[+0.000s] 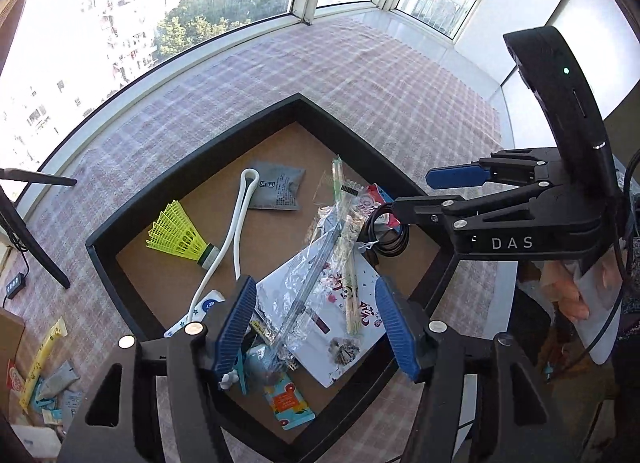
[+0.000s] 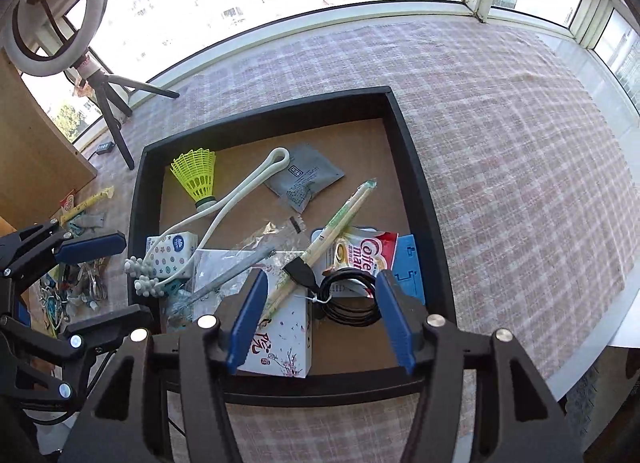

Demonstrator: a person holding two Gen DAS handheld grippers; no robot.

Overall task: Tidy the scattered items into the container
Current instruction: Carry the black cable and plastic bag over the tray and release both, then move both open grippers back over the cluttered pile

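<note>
Checked cloth (image 2: 500, 151) under a bay of windows, black container (image 2: 416, 191) set upon it. Left gripper (image 1: 316, 323) spread wide, nothing pinched, poised over the clear wrapper (image 1: 316, 263) and white box (image 1: 344, 335) (both inside). Right gripper (image 2: 320, 315) likewise spread and empty, coiled black cable (image 2: 348, 303) between the pads. Beyond: yellow shuttlecock (image 2: 196, 175), grey sachet (image 2: 304, 179), chopsticks (image 2: 340, 219).

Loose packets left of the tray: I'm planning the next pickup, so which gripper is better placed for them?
Left, probably. The leftover packets lie outside the tray on the left gripper side; the right gripper hangs open over the tray's opposite half.
</note>
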